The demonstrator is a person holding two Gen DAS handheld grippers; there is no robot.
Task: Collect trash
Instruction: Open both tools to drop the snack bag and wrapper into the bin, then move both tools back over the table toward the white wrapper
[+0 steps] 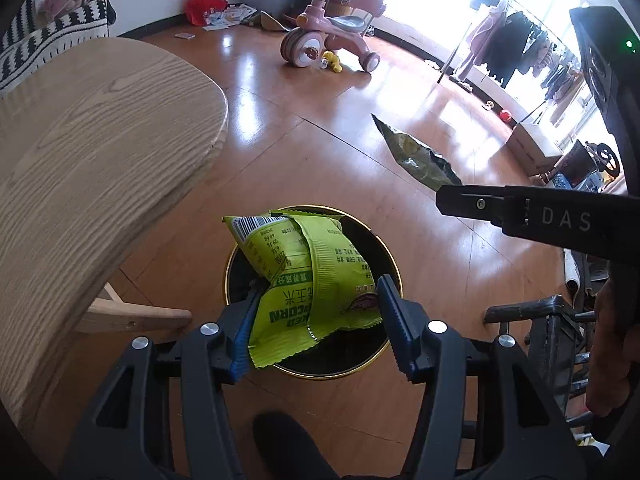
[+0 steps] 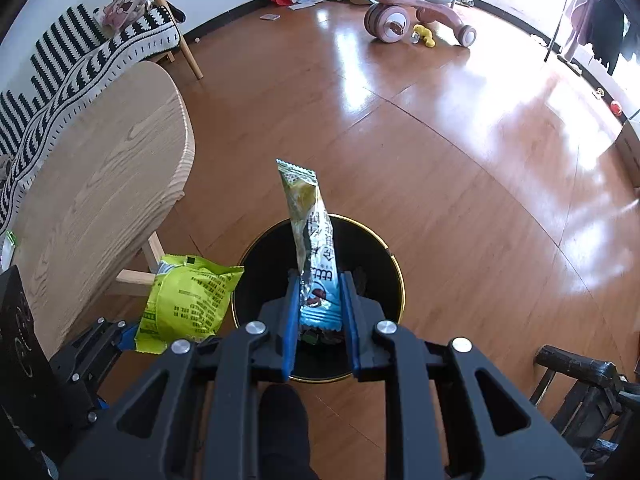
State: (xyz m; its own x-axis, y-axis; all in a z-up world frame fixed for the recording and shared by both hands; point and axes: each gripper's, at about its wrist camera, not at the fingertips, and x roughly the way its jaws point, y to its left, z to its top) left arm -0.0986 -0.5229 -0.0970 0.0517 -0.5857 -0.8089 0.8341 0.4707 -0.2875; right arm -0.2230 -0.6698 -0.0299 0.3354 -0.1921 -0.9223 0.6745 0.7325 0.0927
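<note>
We're at the drop: left gripper (image 1: pixel 320 312), jaws spread, green popcorn bag (image 1: pixel 304 276) loose above the bin (image 1: pixel 384 354). Right gripper (image 2: pixel 320 304) pinches snack wrapper (image 2: pixel 310 240) over the bin. Nothing else to collect that we can see nearby.

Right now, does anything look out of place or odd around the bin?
Mostly no. Both wrappers are over the black bin. The green popcorn bag sits crumpled in the wide-open left gripper, touching only one finger. The right gripper pinches a long wrapper upright.
</note>
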